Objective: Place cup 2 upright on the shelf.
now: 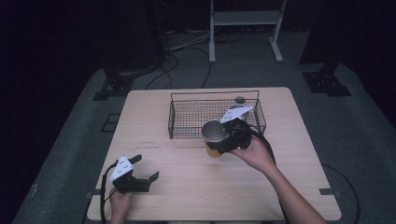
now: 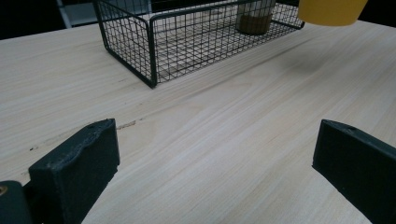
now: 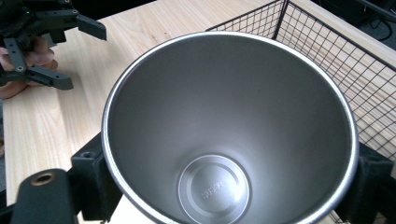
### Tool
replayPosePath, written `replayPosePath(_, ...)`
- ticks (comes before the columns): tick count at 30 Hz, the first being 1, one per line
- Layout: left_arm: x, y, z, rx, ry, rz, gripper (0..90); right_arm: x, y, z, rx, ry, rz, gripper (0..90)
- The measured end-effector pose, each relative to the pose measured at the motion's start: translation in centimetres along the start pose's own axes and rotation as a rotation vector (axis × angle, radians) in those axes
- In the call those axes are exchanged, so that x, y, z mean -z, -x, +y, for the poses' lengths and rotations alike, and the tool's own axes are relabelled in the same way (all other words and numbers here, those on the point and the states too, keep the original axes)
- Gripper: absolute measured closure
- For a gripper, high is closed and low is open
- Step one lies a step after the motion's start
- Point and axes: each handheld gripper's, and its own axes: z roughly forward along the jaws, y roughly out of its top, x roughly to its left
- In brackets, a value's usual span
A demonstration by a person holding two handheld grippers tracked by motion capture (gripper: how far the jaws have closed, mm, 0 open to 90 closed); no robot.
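A cup (image 1: 213,134), yellow outside and steel inside, hangs tilted above the table just in front of the wire basket (image 1: 187,133). My right gripper (image 1: 219,140) is shut on it, one jaw on each side of its wall. In the right gripper view I look straight into the empty cup (image 3: 229,121), clamped by the right gripper (image 3: 229,186). The cup's yellow bottom (image 2: 331,10) floats at the top of the left gripper view. My left gripper (image 1: 147,167) rests low near the table's front left, open and holding nothing, also seen as the left gripper (image 2: 217,163).
The black wire basket (image 2: 152,51) stands at the middle back of the wooden table (image 1: 154,116). A second, darker cup (image 2: 254,16) stands upright at its far right end. The left gripper (image 3: 79,56) lies far across the table from the right one.
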Motion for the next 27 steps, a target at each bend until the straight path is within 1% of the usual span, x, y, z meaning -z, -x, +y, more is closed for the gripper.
replayPosePath(4,0.0,0.0,0.0,0.0,-0.001,0.0,0.0,0.2,0.3,0.5,0.004,0.005,-0.004,13.5)
replayPosePath(8,0.0,0.0,0.0,0.0,-0.003,0.0,0.0,0.5,0.5,1.0,-0.009,0.017,0.006,13.5)
replayPosePath(11,0.0,0.0,0.0,0.001,0.0,-0.001,0.0,0.8,0.6,1.5,-0.011,0.033,-0.006,13.5)
replayPosePath(17,0.0,0.0,0.0,0.001,0.002,-0.001,0.0,0.9,1.2,2.1,-0.021,0.034,-0.005,13.5)
replayPosePath(20,0.0,0.0,0.0,-0.002,0.0,-0.001,0.0,1.0,1.5,2.4,-0.033,0.04,0.01,13.5)
replayPosePath(22,0.0,0.0,0.0,-0.002,0.0,-0.001,0.0,1.0,1.6,2.6,-0.034,0.041,0.011,13.5)
replayPosePath(23,0.0,0.0,0.0,-0.003,0.0,-0.001,0.0,1.0,1.6,2.9,-0.032,0.042,0.004,13.5)
replayPosePath(27,0.0,0.0,0.0,0.0,0.001,-0.001,0.0,1.1,1.9,3.5,-0.03,0.044,0.001,13.5)
